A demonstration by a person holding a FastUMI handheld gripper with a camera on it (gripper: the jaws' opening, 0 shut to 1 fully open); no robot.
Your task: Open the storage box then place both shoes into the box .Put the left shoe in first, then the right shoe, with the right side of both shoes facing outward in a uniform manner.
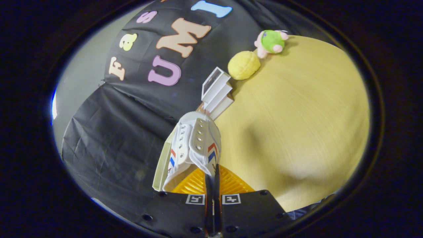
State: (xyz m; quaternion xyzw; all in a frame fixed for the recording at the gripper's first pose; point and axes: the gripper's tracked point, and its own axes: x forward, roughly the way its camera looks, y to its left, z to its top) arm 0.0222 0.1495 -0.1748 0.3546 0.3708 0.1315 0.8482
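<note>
A white sneaker (195,142) with red and blue stripes and an orange insole hangs just ahead of the fingers, its toe pointing away toward the cloth wall. My gripper (213,170) is shut on the thin edge of the shoe's opening, the two fingers nearly touching with the fabric pinched between them. The shoe is lifted and tilted above the wooden table (297,115). A pale flat strip (162,165) runs along the shoe's left side; I cannot tell whether it is the sole or part of a box. Beyond the toe stands a white stepped box-like thing (216,91).
A yellow round plush (244,65) and a green and pink plush toy (271,42) lie at the table's far edge, beyond the white boxes. Black cloth hangs to the left of the shoe. A soft shadow falls on the table to the right of the fingers.
</note>
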